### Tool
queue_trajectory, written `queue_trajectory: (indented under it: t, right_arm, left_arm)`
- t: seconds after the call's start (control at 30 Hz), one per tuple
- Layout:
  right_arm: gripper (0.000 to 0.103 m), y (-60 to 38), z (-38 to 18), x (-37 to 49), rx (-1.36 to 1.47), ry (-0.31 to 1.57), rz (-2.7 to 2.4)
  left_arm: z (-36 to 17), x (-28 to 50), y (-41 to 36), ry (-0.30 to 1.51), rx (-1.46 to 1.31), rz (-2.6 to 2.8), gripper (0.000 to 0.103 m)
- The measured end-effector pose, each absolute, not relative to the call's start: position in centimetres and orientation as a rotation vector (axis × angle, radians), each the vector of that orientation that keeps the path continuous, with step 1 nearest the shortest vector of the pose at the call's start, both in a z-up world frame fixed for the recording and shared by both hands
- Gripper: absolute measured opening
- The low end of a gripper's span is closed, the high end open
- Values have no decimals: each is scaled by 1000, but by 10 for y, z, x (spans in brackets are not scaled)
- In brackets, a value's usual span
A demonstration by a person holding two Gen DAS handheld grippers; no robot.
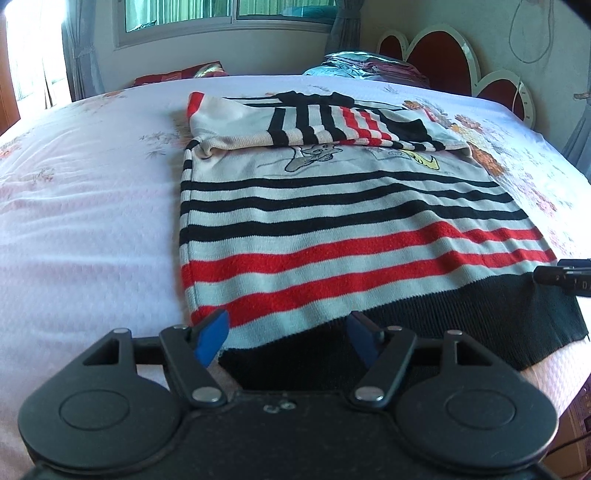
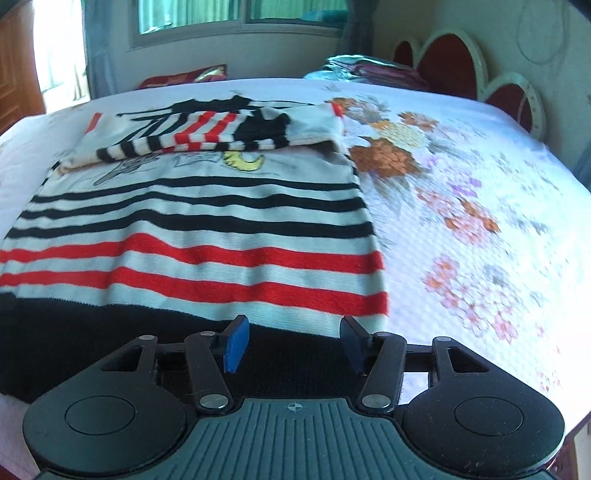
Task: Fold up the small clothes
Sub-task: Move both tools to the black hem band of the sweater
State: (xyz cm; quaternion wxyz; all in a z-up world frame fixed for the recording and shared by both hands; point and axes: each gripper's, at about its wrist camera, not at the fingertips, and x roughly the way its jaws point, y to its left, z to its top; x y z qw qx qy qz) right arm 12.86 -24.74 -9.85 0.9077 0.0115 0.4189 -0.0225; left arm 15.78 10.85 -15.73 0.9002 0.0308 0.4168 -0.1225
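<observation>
Down at the near hem (image 1: 461, 325), your left gripper (image 1: 288, 338) and right gripper (image 2: 293, 341) both gape empty; grab unevenly and the sweater (image 1: 332, 229) folds crooked.

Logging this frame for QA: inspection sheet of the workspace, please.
Surface: bed with white floral quilted bedspread, lightly rippled.
Job's things: small knitted sweater with black and red stripes, flat, sleeves folded across the chest, black hem nearest the grippers.
Clutter: stack of folded clothes and red pillow at the far edge.
Grippers: left gripper open above the hem's left corner; right gripper open above the right corner; neither grips cloth.
Cables: thin cord hanging on the wall.
Surroundings: window, grey curtains, red scalloped headboard.
</observation>
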Motion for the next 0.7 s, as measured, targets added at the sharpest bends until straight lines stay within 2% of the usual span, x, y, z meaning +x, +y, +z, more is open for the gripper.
queue_trajectory:
  t: [0.53,0.6,0.7]
  right_arm:
    - [54,-284,-107,110,140,920,-127]
    - [54,-284,-106,111,157,926,-118]
    - [54,-286,-107,113,168,934,-98]
  left_arm:
    - [-164,149,108,917,26,-306,66]
    - [-163,149,110,928,6,-314,62]
    - [-161,148,117,944,-34,-326,50]
